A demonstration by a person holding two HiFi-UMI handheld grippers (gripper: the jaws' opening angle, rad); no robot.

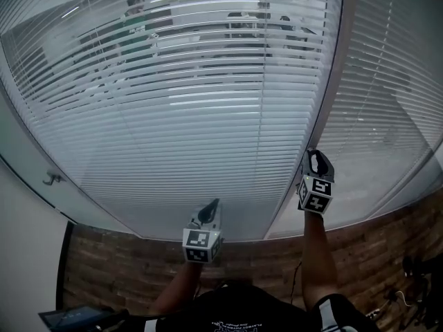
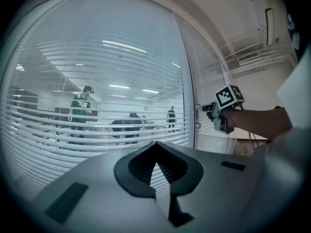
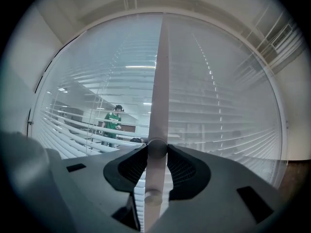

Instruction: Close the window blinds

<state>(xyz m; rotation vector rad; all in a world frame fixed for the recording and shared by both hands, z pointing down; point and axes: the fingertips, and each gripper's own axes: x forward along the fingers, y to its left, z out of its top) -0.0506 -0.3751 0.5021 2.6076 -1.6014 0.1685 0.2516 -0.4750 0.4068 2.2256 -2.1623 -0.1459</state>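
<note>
Blinds (image 1: 194,109) cover the far window, with the left pane's slats tilted open enough that the room beyond shows through. The right gripper (image 3: 154,154) pinches the pale wand (image 3: 157,125) between the panes. It should grip firmly and twist steadily, never tugging. The left gripper (image 2: 155,165) is pressed together and empty, near left.

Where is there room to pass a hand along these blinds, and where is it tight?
Free: in front of the left blind, from the wall to the left gripper, and between the two grippers. Tight: at the frame post, where the right gripper holds the wand.
</note>
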